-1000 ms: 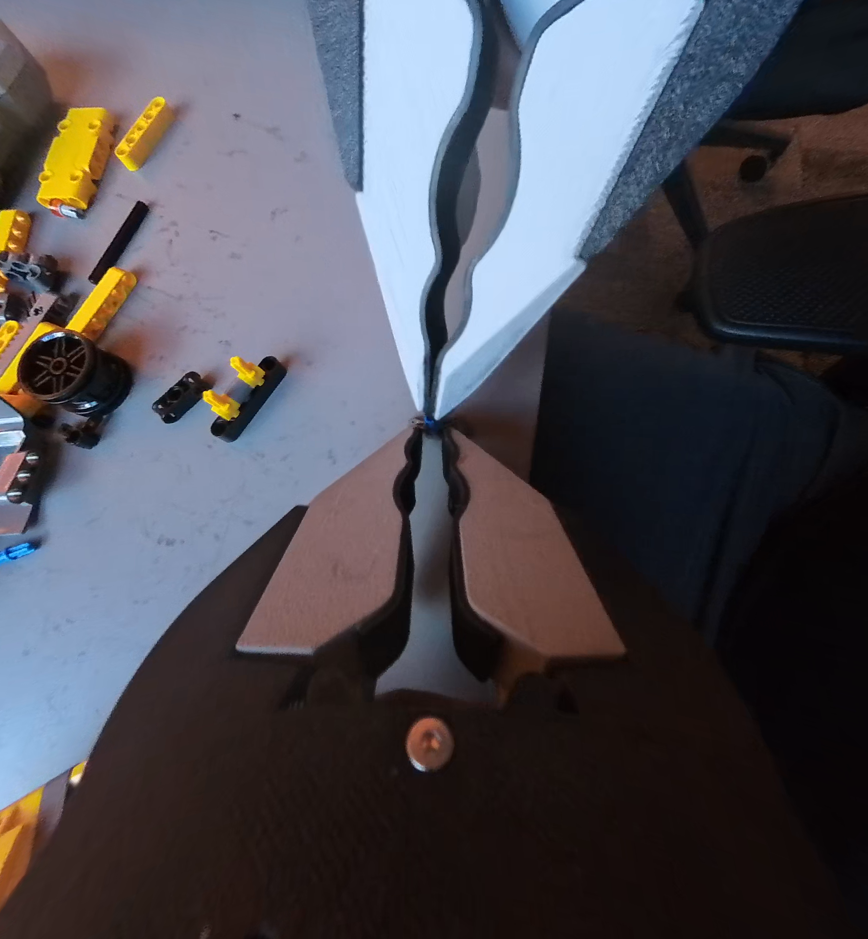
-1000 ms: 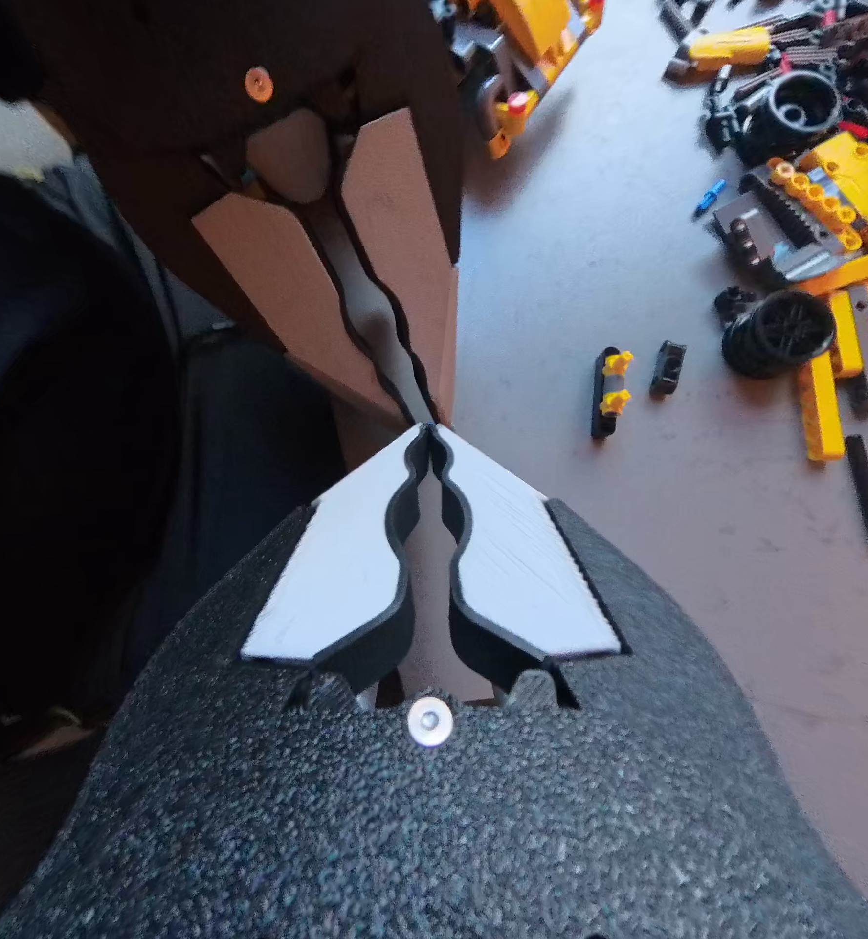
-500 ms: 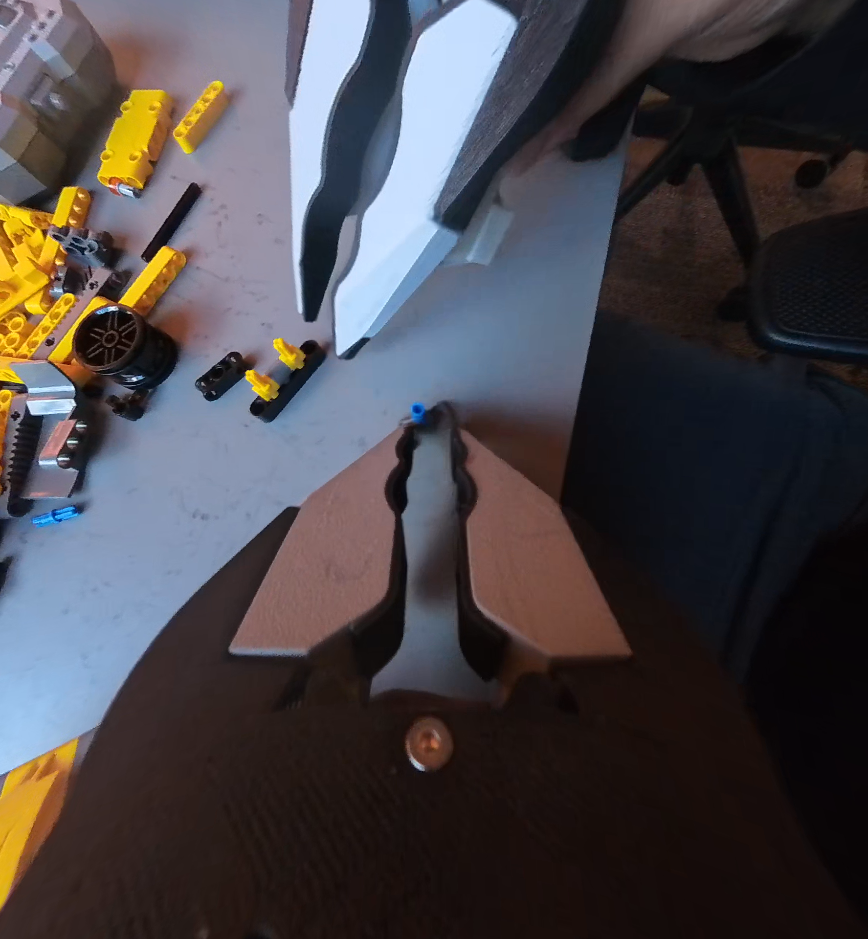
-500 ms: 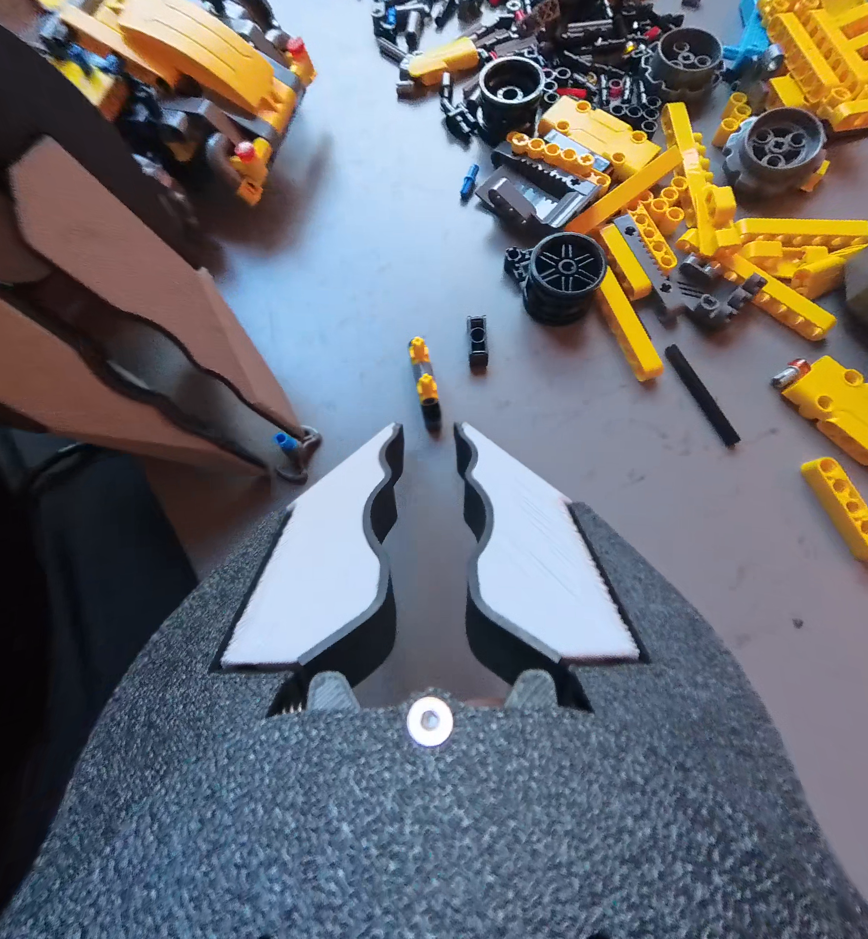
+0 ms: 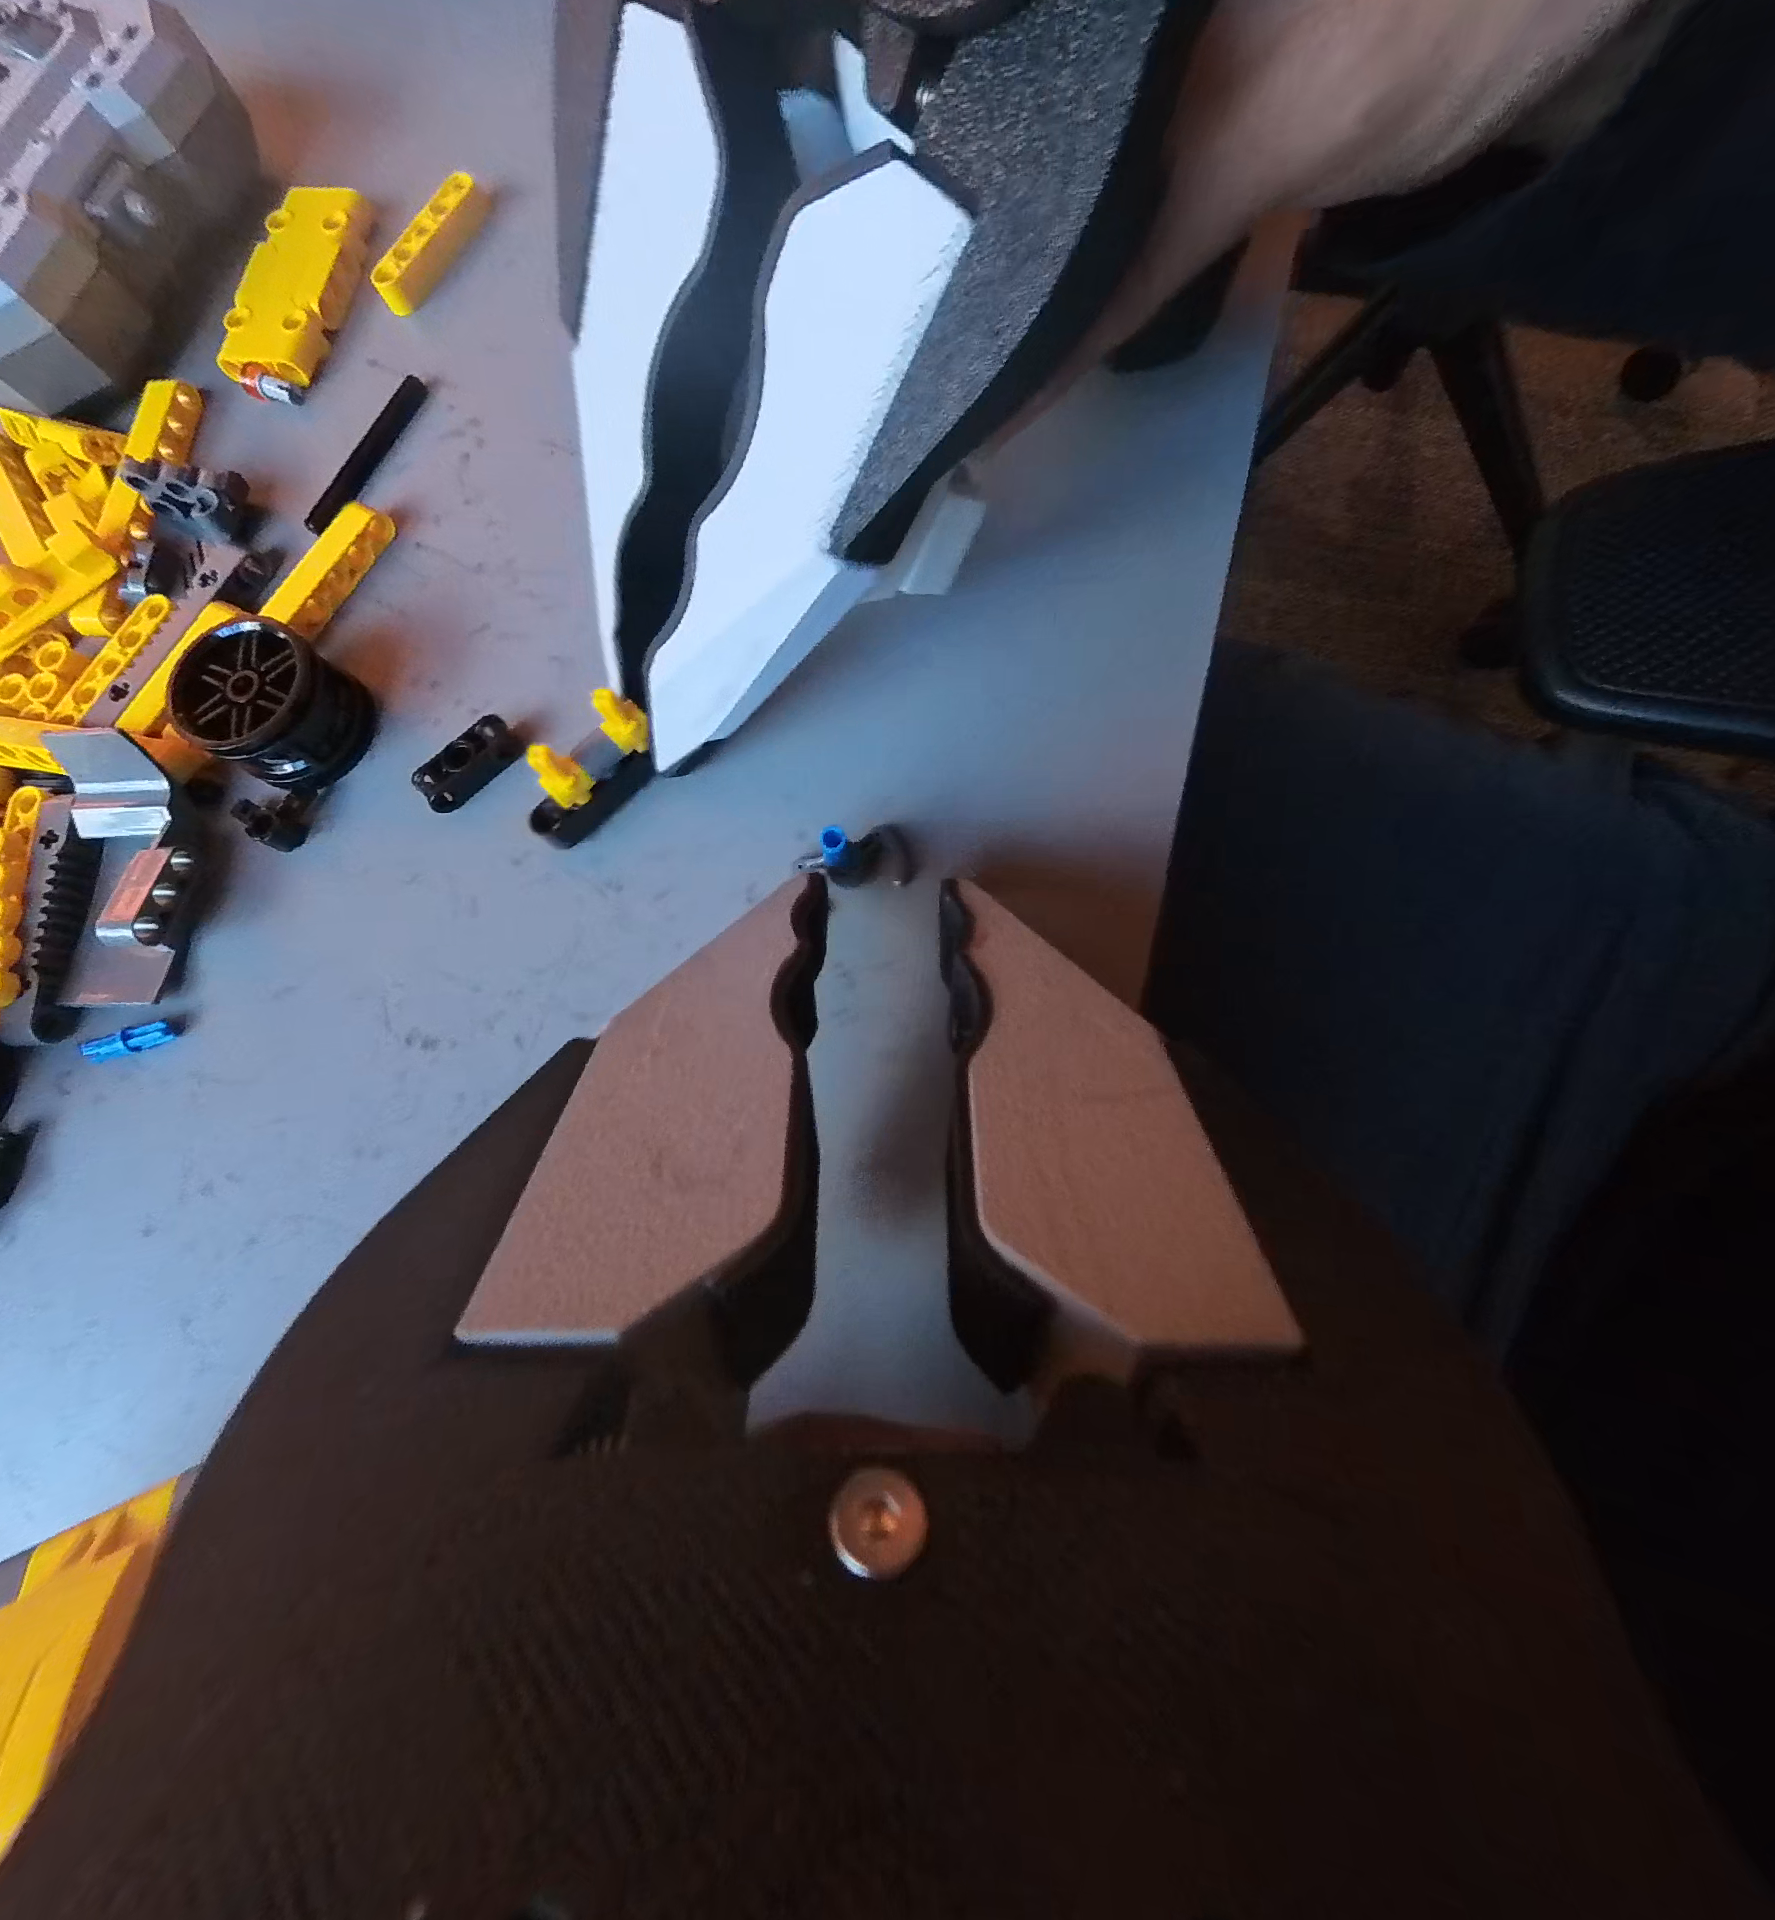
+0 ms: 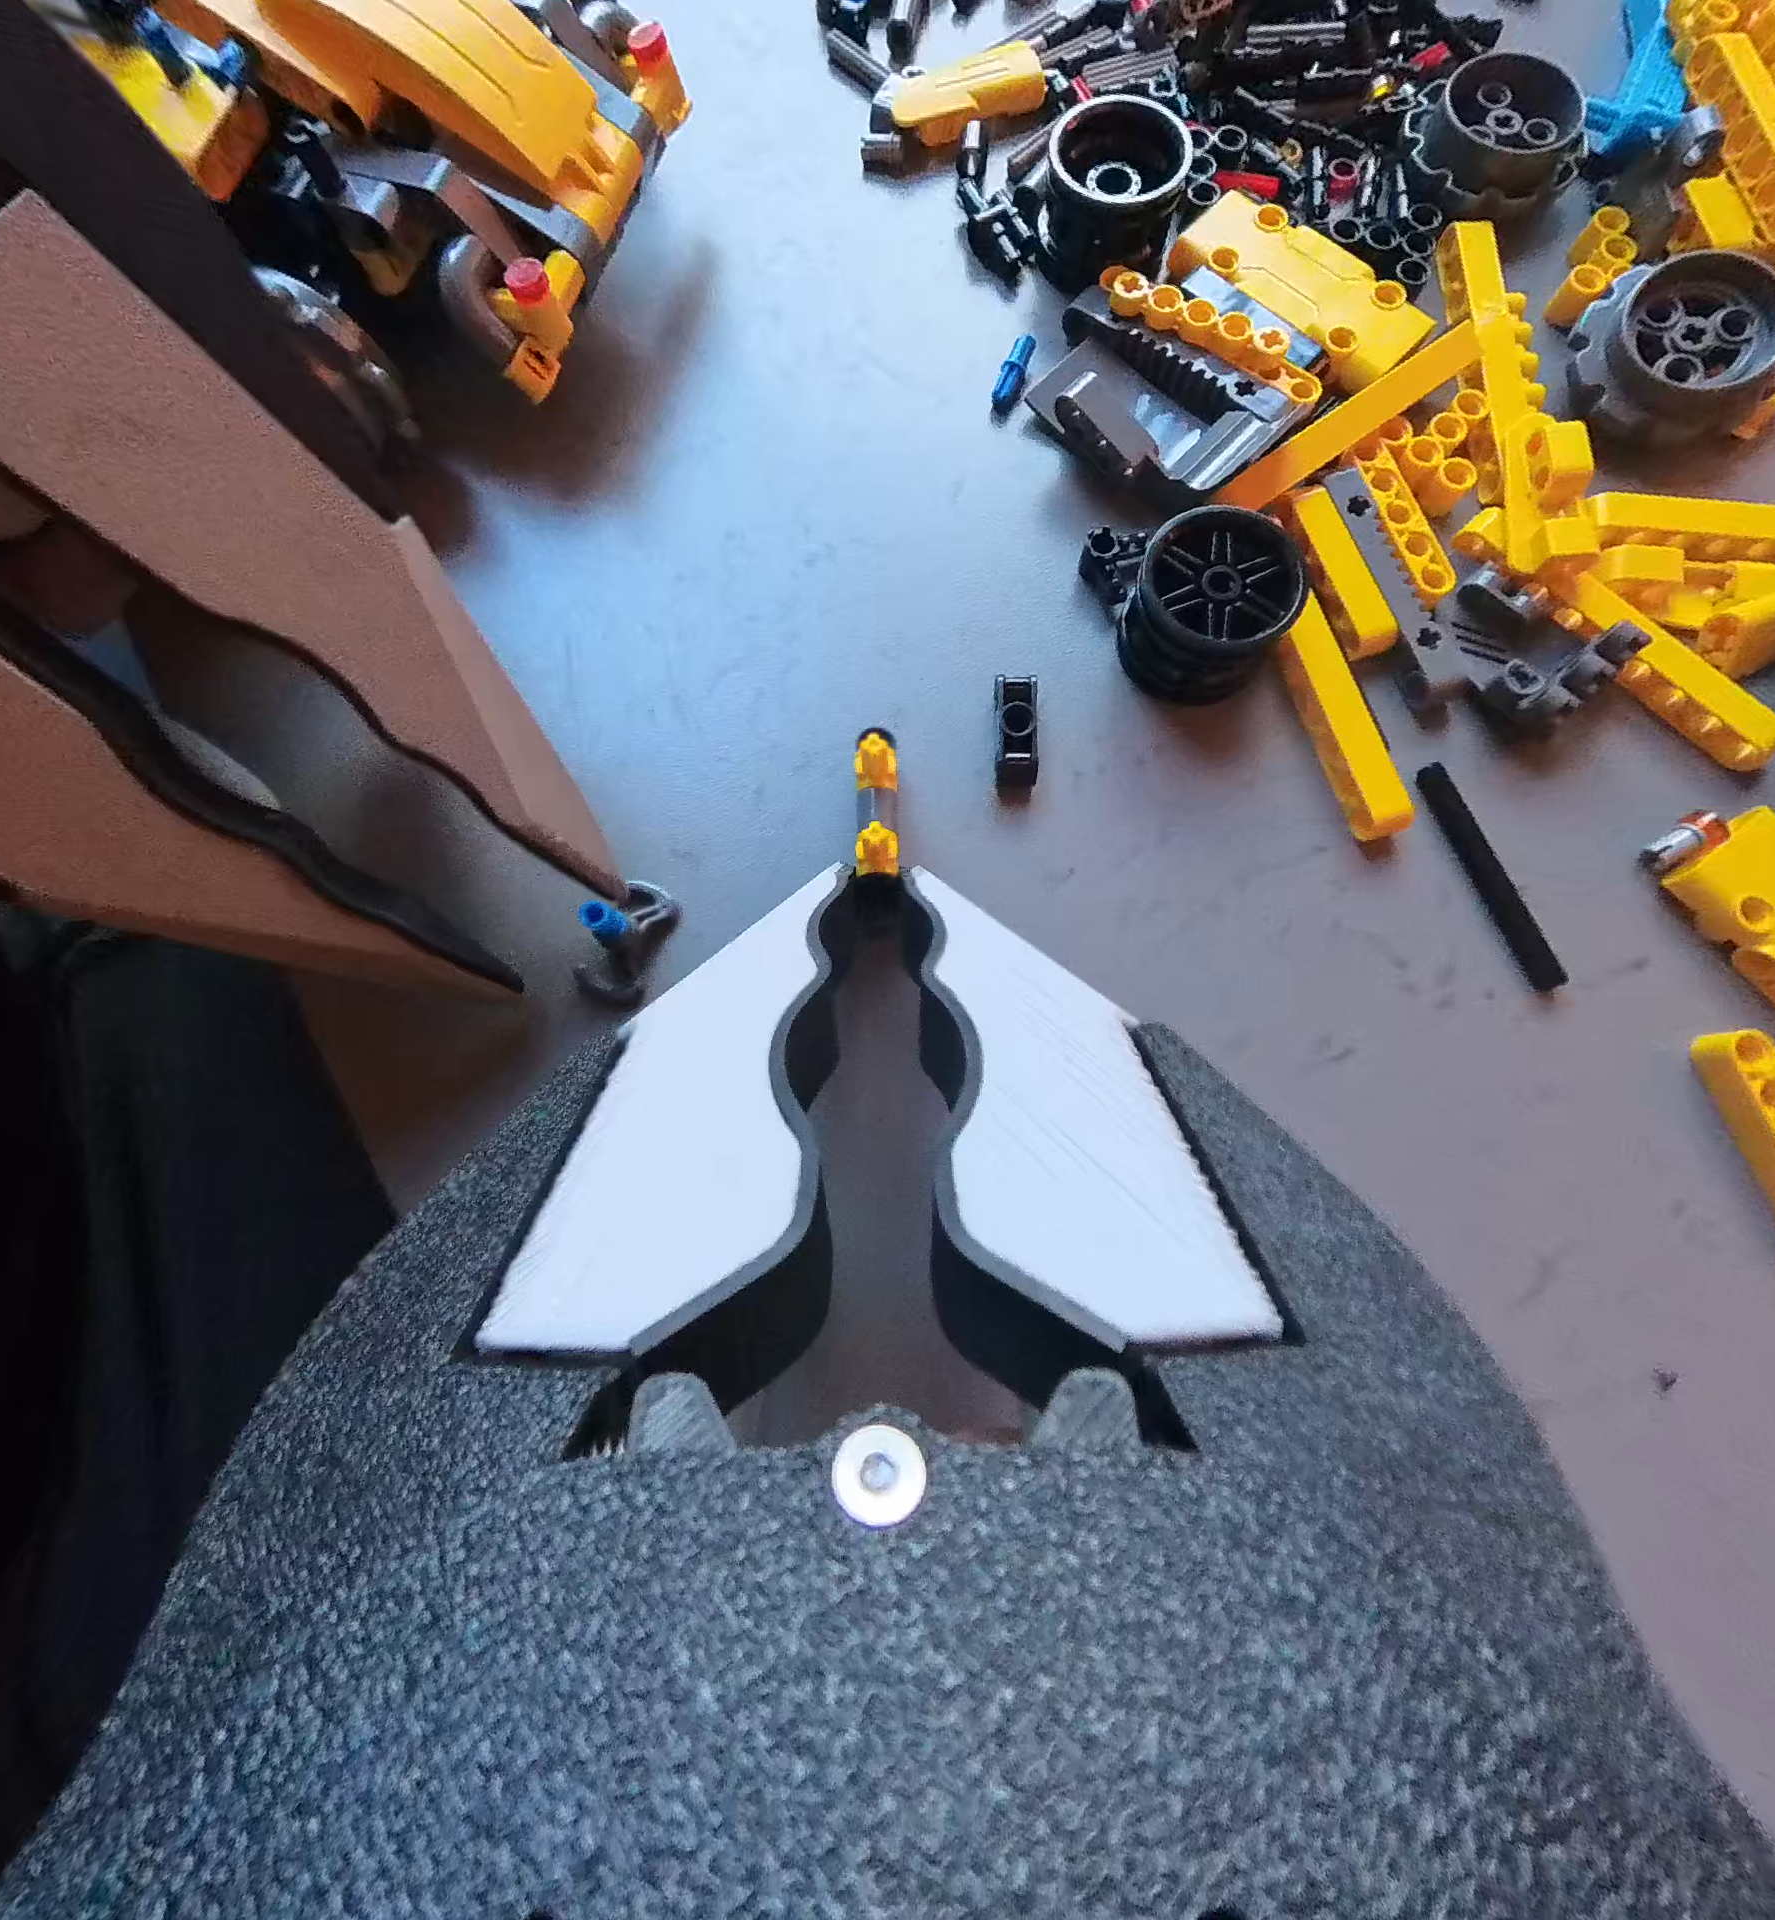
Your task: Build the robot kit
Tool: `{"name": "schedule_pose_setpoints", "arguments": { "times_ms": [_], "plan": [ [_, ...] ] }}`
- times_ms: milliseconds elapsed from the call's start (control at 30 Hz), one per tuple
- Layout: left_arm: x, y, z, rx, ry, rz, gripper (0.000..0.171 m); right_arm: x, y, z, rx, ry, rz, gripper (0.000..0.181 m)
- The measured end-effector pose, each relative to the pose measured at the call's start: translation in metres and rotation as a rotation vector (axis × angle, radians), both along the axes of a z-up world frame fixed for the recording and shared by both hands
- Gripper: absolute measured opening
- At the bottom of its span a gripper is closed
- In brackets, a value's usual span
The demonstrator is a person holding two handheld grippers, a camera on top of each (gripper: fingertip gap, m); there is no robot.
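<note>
My left gripper has tan fingers and is open and empty. A small dark connector with a blue pin lies on the grey table just ahead of its tips. My right gripper has white fingers closed to a narrow gap around the near end of a black beam with two yellow pins, which lies on the table. In the left wrist view the right gripper comes down from above onto that beam. In the right wrist view the left gripper sits at the left, beside the connector.
A small black connector, a black wheel and a black axle lie to the right, before a pile of yellow beams. A yellow vehicle model stands far left. The table edge is close, with a person's leg and a chair beyond. Left tips to right tips: about 6 cm. The black wheel is about 8 cm from my right fingertips. My left wrist view looks at it from another angle.
The grippers, tip to tip a second ago, have parted. My left gripper opened and the blue-pinned connector lies on the table. My right gripper moved to the black beam and narrowed around it.
</note>
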State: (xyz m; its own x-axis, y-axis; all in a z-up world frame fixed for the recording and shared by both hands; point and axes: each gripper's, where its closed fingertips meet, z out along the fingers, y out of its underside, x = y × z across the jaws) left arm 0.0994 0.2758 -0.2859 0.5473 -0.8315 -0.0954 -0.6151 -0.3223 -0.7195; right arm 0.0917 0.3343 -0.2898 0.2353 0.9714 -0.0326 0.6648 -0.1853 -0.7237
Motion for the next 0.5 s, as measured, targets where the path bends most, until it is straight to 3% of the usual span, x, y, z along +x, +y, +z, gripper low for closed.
{"name": "schedule_pose_setpoints", "arguments": {
  "times_ms": [267, 500],
  "plan": [
    [-0.002, -0.003, 0.011, 0.001, -0.021, 0.002, 0.023, 0.016, -0.016, 0.018, -0.038, 0.097, -0.066, 0.007],
    [-0.007, -0.002, 0.017, 0.044, -0.017, 0.027, 0.027, 0.025, -0.022, 0.013, -0.039, 0.072, -0.102, 0.007]
  ]
}}
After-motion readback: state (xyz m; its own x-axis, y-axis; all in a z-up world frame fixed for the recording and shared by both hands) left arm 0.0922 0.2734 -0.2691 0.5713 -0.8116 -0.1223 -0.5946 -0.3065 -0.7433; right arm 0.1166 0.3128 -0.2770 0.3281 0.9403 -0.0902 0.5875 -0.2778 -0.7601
